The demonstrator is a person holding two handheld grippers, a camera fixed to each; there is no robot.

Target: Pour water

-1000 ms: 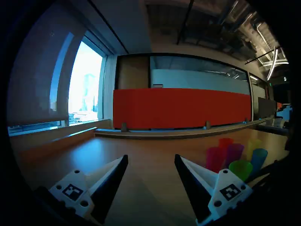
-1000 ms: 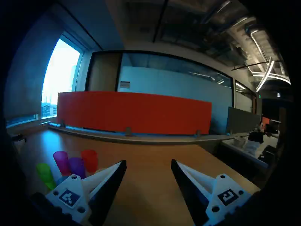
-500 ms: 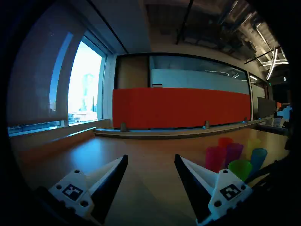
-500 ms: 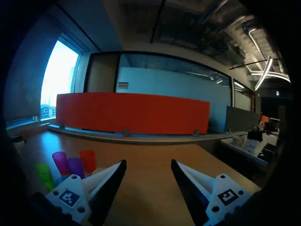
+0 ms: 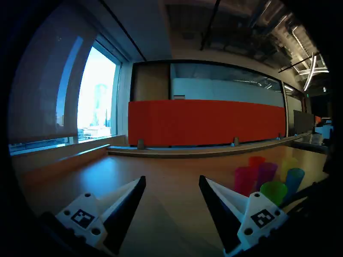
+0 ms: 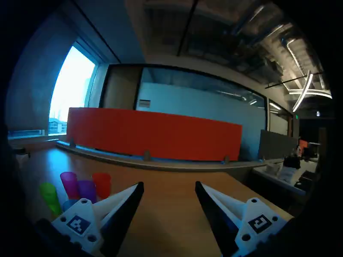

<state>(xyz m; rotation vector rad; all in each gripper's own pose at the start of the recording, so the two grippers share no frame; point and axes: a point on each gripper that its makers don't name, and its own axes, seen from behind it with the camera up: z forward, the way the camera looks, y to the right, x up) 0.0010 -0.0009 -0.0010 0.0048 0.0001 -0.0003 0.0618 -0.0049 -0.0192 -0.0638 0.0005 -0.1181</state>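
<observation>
Tilted a little since a moment ago, the right gripper (image 6: 169,183) gapes empty above the wooden desk (image 6: 171,222), with coloured cups (image 6: 88,189) beside its left finger. The left gripper (image 5: 172,177), also gaping, has a yellow cup (image 5: 288,165) and a teal cup (image 5: 295,179) to its right. The wall sign (image 6: 145,104) is unreadable.

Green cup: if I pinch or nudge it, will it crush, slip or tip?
The green cup looks like thin translucent plastic, so it is probably light and may flex under a hard pinch. It stands upright close beside the blue cup and purple cup, so a nudge would likely knock those. I cannot tell whether it holds water.
</observation>
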